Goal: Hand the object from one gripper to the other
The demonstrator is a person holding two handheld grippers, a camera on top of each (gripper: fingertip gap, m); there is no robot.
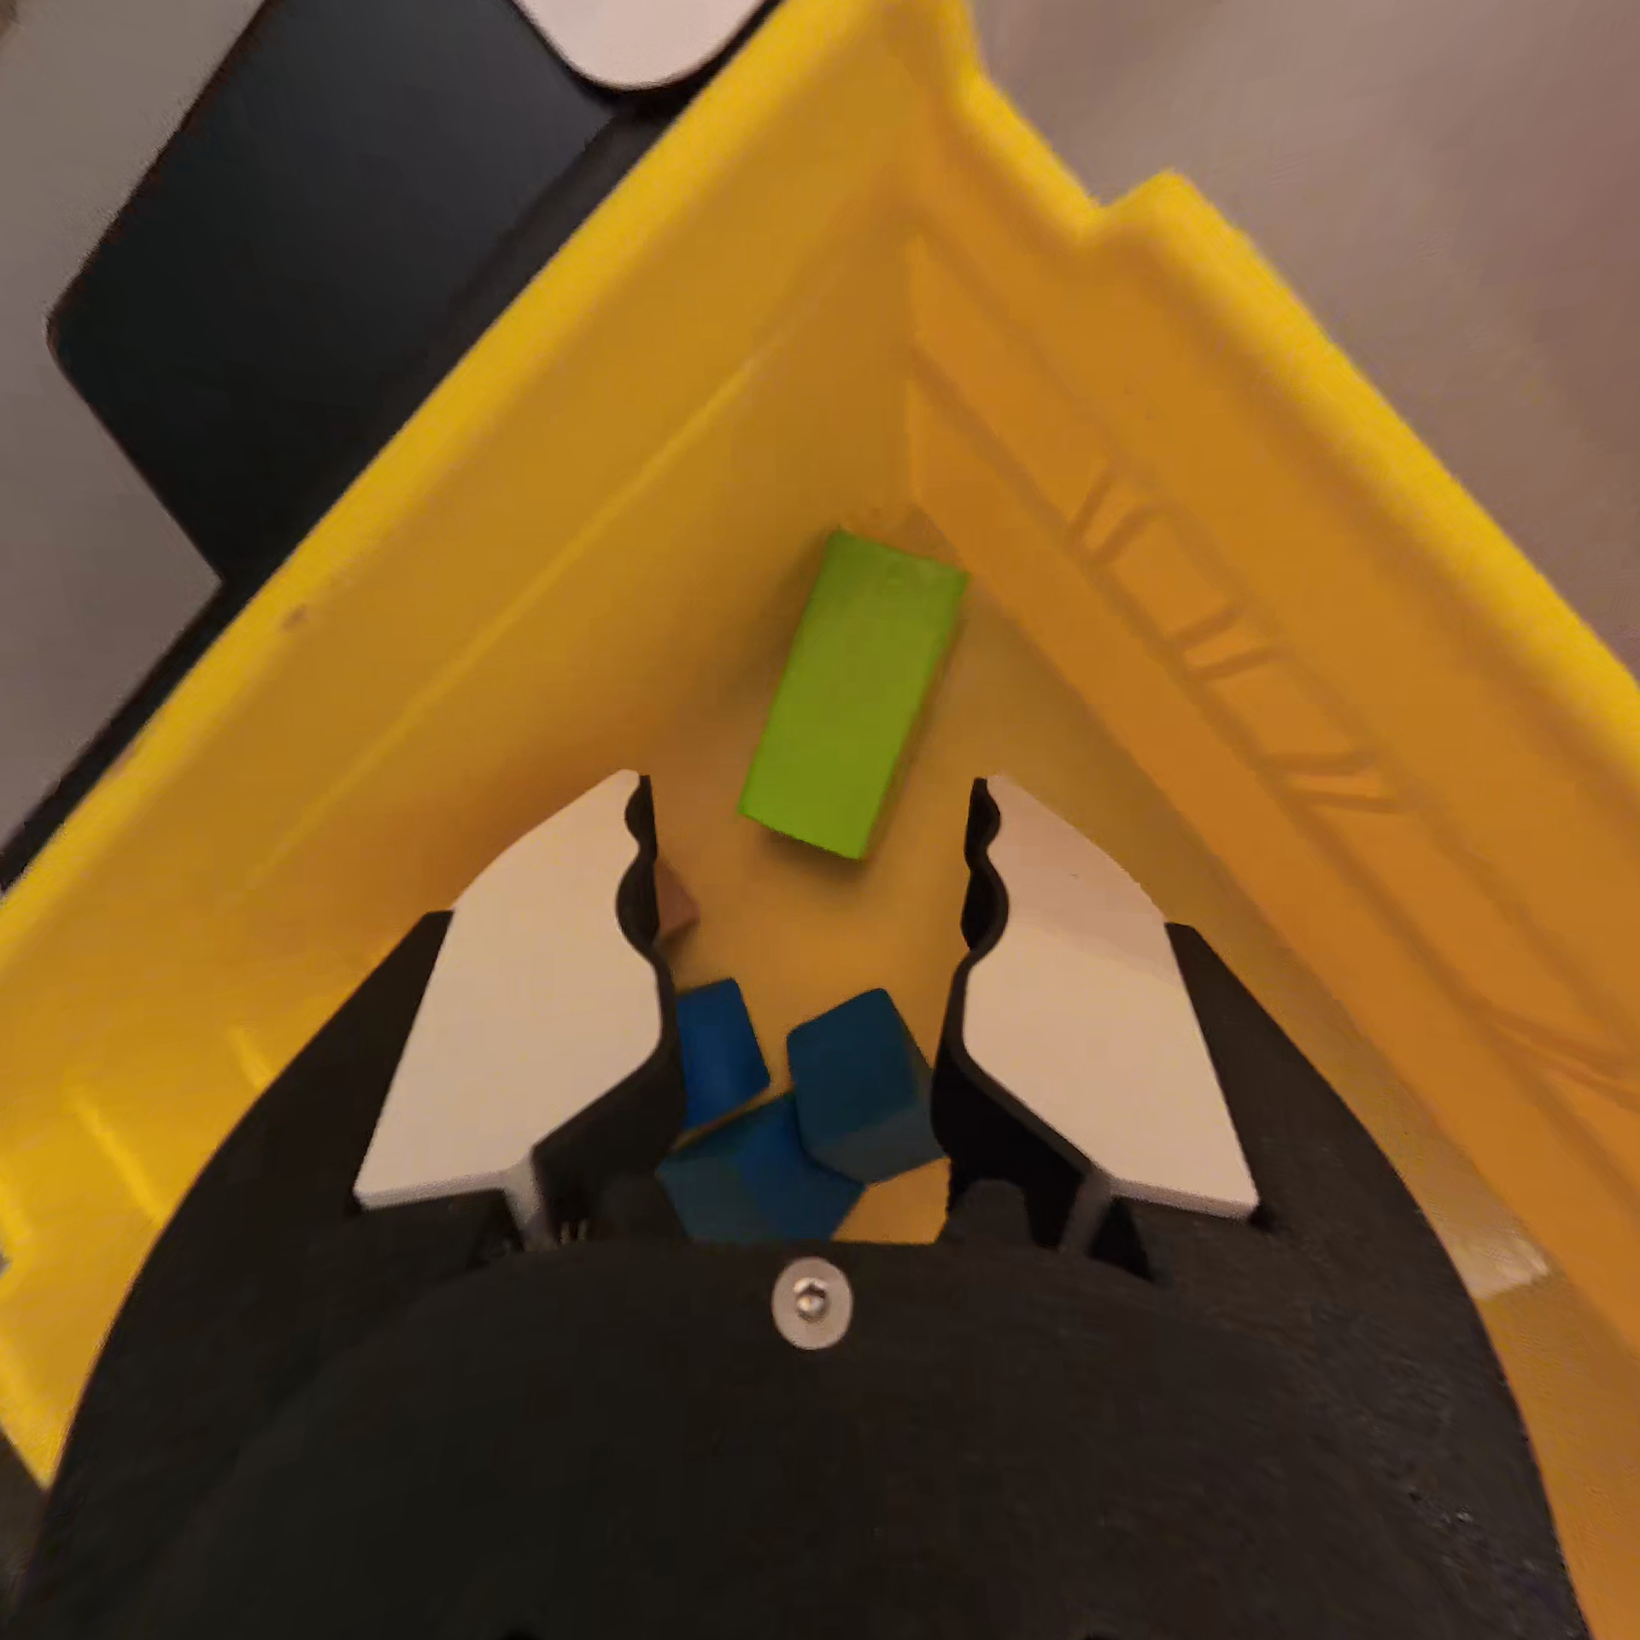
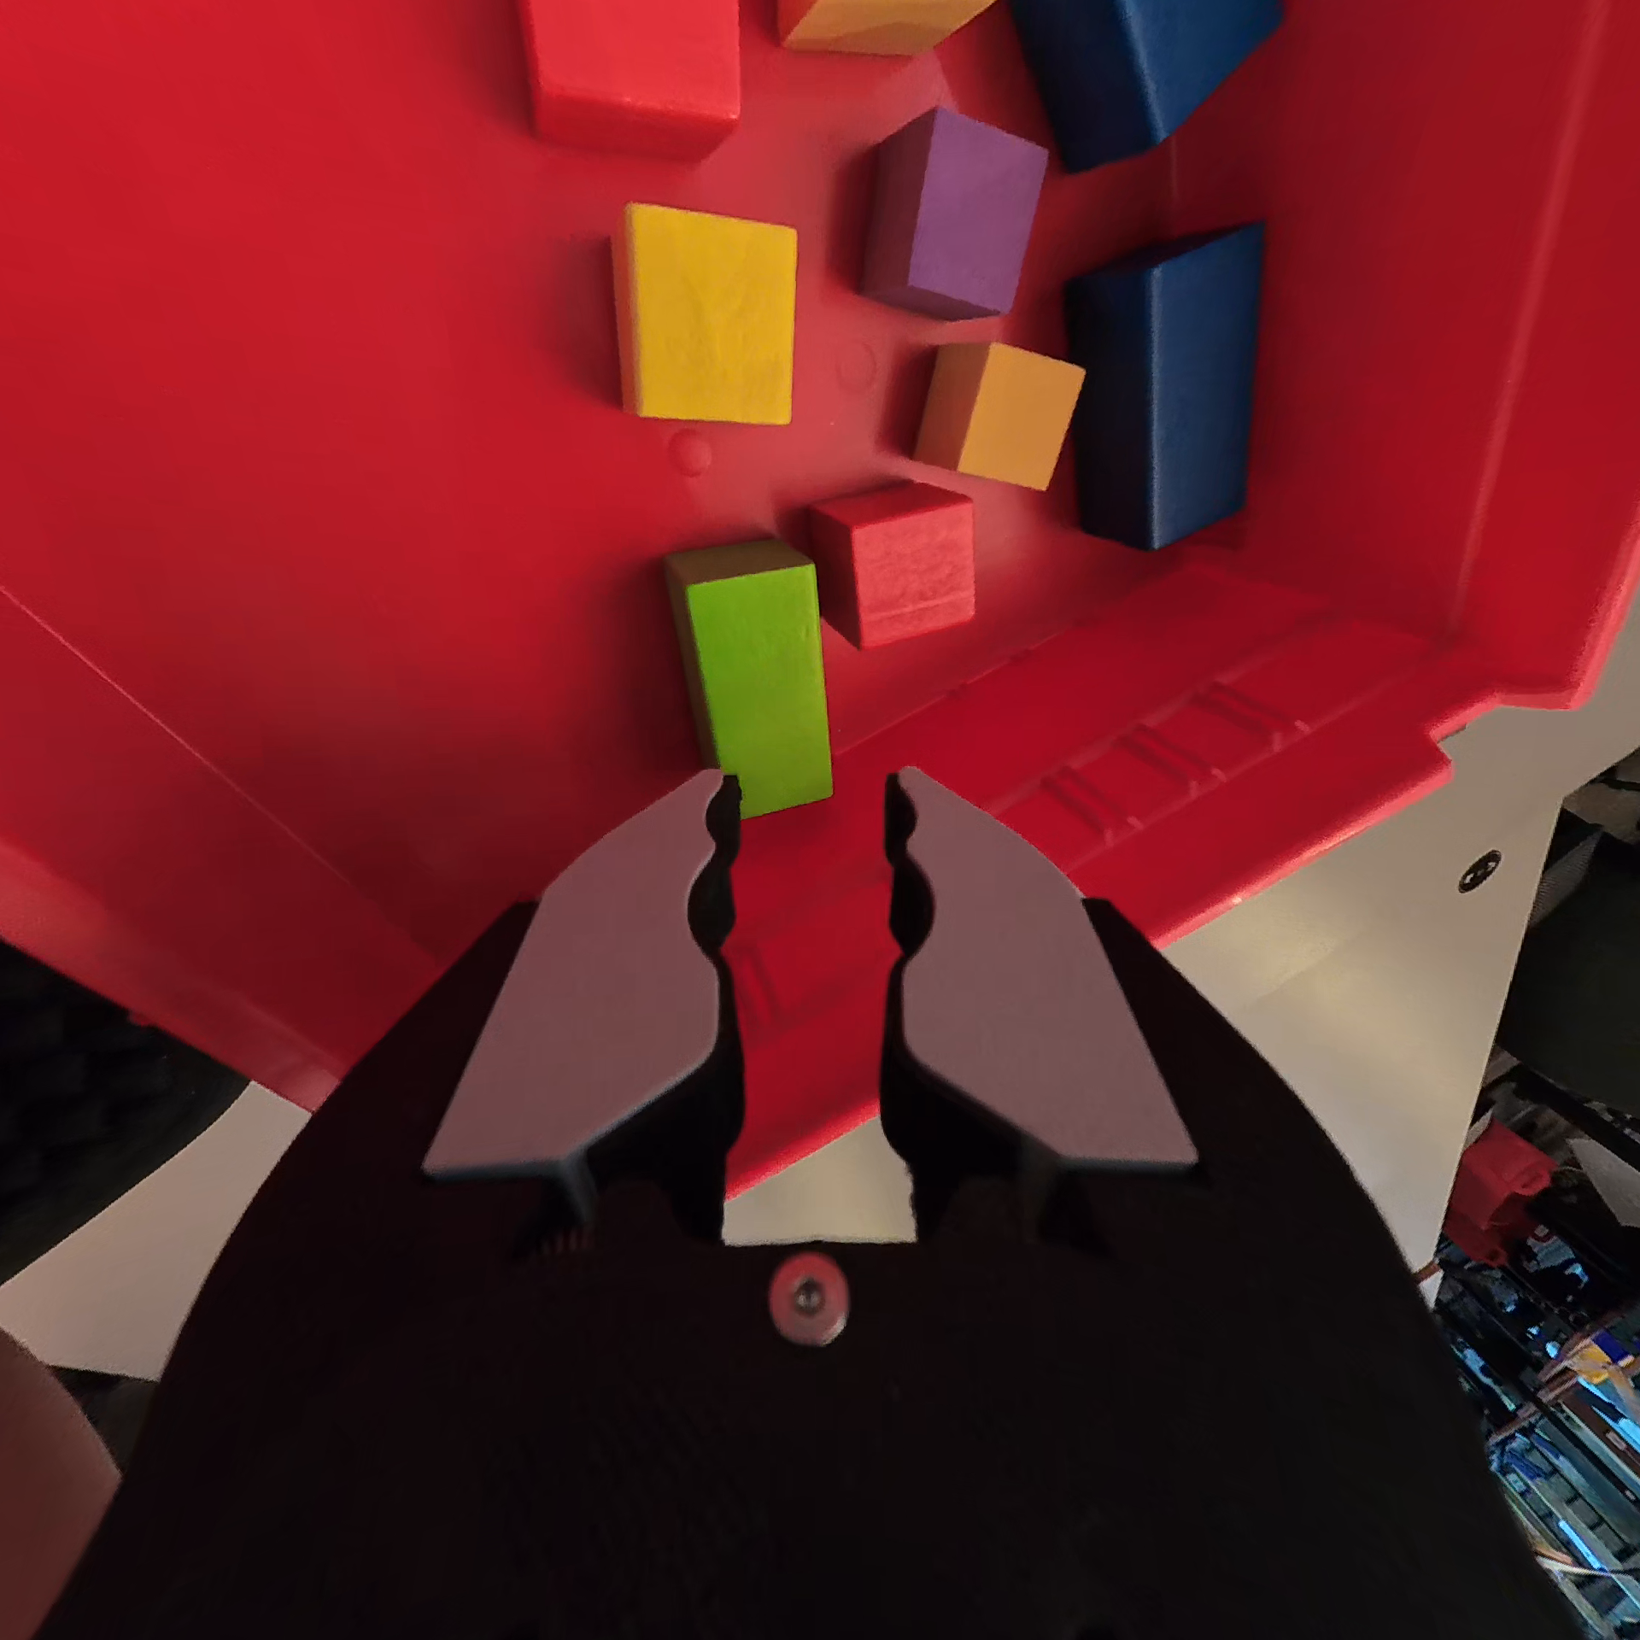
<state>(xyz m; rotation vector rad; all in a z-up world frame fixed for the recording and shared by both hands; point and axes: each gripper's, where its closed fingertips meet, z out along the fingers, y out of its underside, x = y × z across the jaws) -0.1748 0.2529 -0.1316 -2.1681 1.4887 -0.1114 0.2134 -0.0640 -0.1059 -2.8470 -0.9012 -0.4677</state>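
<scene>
Grippers, left point(image 1: 812, 785) and right point(image 2: 812, 781), gape empty over bins on pale tabletop point(image 2: 1287, 1003).

Brown block point(image 1: 676, 907) half behind finger

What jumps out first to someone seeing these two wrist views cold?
The bins: a yellow bin fills the left wrist view, a lime green block lying just beyond the open left gripper. A red bin fills the right view, coloured blocks scattered ahead of the open, empty right gripper.
</scene>
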